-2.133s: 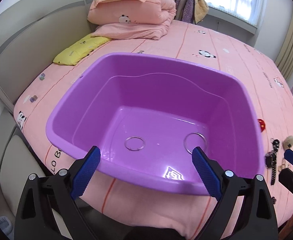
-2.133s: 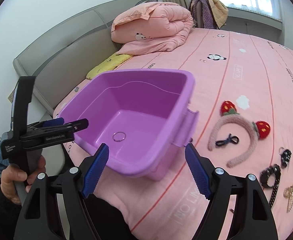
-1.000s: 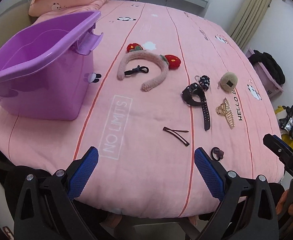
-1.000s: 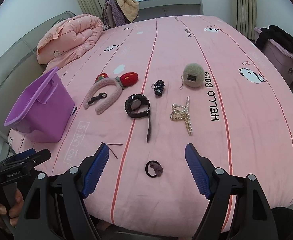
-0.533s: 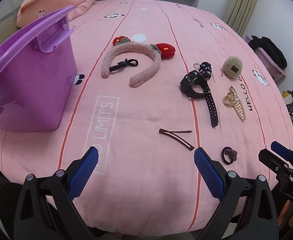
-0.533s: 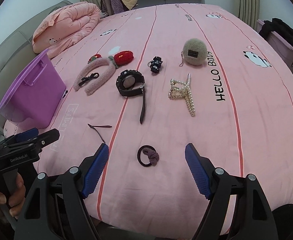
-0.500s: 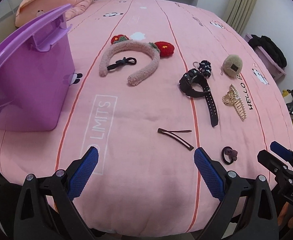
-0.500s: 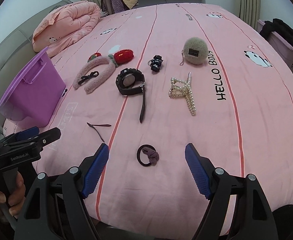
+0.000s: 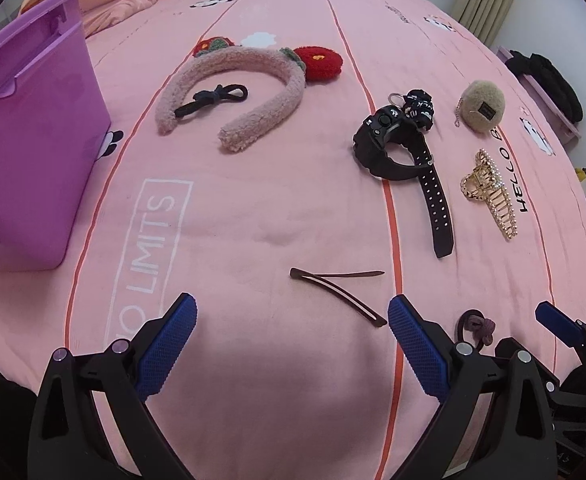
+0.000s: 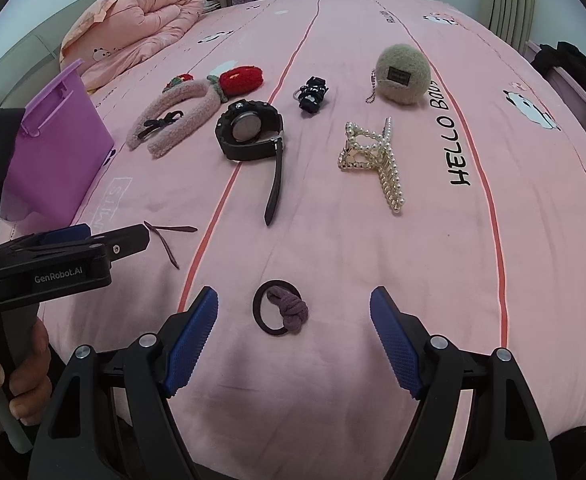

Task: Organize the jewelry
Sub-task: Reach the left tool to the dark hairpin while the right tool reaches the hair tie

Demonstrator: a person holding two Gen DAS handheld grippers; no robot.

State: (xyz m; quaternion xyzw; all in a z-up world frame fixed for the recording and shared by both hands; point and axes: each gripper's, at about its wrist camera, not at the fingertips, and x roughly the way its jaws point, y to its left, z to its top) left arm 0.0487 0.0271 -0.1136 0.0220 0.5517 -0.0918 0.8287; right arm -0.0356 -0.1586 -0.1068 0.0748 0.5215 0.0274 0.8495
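Both the left gripper [image 9: 292, 340] and right gripper [image 10: 294, 336] are held spread wide, empty, above the pink bedspread [image 10: 433, 240]; a brown hair clip [image 9: 339, 290] and a hair tie [image 10: 281, 312] are seen lying just ahead of them, with the purple bin [image 9: 25, 140] standing at the left

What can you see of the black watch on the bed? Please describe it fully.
The watch is black and looks like rubber or plastic. It has a thick round case with a grey face, turned up toward the right camera. Its band curls into a loop behind the case, and one long strap with rows of holes trails flat toward the near edge. It lies on the pink sheet, across an orange stripe. No claw touches it.
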